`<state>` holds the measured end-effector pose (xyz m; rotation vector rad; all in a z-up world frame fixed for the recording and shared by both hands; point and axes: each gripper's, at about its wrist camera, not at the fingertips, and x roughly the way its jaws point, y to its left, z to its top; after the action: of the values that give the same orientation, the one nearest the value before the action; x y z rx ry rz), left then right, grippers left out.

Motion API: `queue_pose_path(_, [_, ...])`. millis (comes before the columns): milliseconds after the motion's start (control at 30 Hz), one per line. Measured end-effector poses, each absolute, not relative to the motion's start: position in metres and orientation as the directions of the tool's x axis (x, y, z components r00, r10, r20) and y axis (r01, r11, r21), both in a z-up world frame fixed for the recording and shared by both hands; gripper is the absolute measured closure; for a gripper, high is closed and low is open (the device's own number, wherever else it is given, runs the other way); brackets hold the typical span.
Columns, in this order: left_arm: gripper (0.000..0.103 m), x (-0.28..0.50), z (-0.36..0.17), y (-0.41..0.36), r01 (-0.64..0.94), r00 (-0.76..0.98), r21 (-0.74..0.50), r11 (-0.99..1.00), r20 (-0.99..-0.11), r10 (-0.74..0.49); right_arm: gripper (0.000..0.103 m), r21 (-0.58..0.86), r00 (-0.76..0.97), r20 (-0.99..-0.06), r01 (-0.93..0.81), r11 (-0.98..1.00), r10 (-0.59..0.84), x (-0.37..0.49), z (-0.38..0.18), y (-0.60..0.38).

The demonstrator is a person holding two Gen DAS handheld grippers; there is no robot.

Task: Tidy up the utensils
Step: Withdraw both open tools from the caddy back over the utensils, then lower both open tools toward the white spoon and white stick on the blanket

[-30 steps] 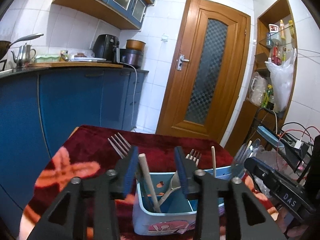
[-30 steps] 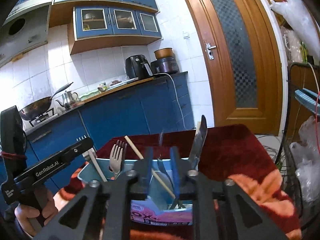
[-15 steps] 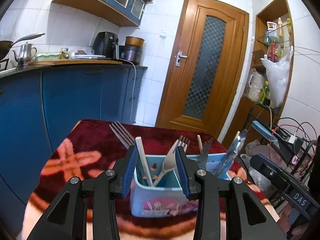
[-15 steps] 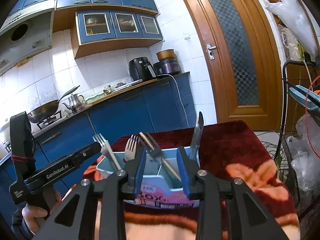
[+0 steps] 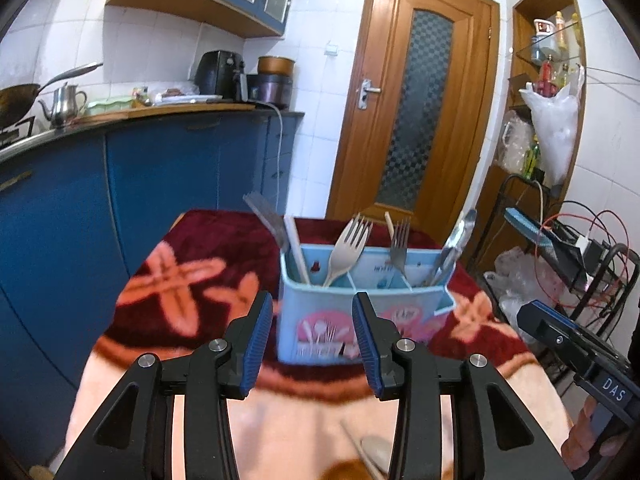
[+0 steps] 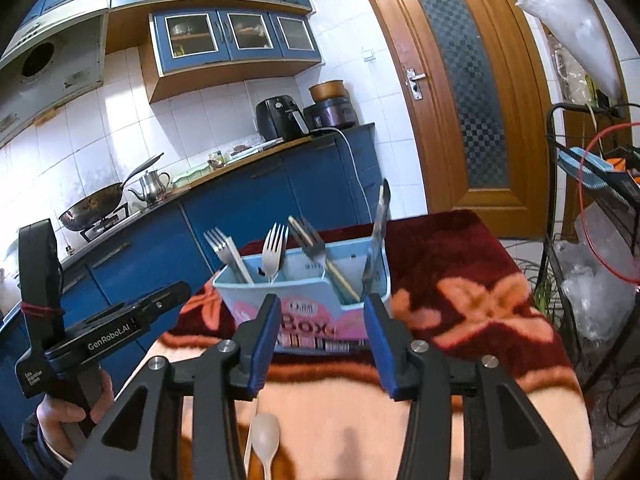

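Note:
A light blue utensil caddy (image 5: pixel 360 304) stands on the red floral table cover; it also shows in the right wrist view (image 6: pixel 308 300). It holds forks (image 5: pixel 348 244), chopsticks (image 5: pixel 298 250) and a metal knife (image 6: pixel 378 236). A beige plastic spoon (image 6: pixel 265 442) lies on the cover in front of it, also low in the left wrist view (image 5: pixel 372 454). My left gripper (image 5: pixel 314 344) is open and empty, just short of the caddy. My right gripper (image 6: pixel 322 344) is open and empty, also just short of it.
The table cover (image 6: pixel 472 280) drops off at the far and right edges. Blue kitchen cabinets (image 5: pixel 100 184) stand to the left. A wire rack with cables and bags (image 5: pixel 580 248) stands to the right. A wooden door (image 5: pixel 416 100) is behind.
Both grippers have pulled back and away from the caddy and opened wider. The caddy now sits further ahead, and the beige spoon has come into view below.

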<state>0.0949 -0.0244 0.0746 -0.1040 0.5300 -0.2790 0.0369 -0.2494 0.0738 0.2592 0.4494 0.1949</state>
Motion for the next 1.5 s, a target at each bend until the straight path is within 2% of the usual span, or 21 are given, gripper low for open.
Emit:
queue_pose_path(267, [0.06, 0.073, 0.064, -0.021, 0.226, 0.797, -0.15, 0.962, -0.54, -0.271, 0.053, 0.284, 0.863, -0.443, -0.12, 0.951, 0.241, 0.017, 0.061, -0.248])
queue_pose_path(367, [0.055, 0.067, 0.058, -0.021, 0.222, 0.784, -0.143, 0.964, -0.562, -0.264, 0.053, 0.288, 0.851, -0.466, -0.115, 0.951, 0.244, 0.012, 0.054, -0.248])
queue_pose_path(900, [0.054, 0.054, 0.02, -0.022, 0.196, 0.705, -0.104, 0.975, -0.676, -0.214, 0.052, 0.282, 0.735, -0.619, -0.123, 0.951, 0.279, 0.014, 0.007, -0.232])
queue_pose_path(1433, [0.054, 0.054, 0.002, -0.004, 0.154, 0.674, -0.12, 0.981, -0.713, -0.193, 0.052, 0.203, 0.629, -0.718, -0.218, 0.955, 0.297, 0.018, -0.018, -0.188])
queue_pose_path(1500, [0.054, 0.054, 0.0, -0.004, 0.153, 0.671, -0.124, 0.98, -0.716, -0.195, 0.055, 0.181, 0.622, -0.729, -0.228, 0.957, 0.286, 0.018, -0.021, -0.182])
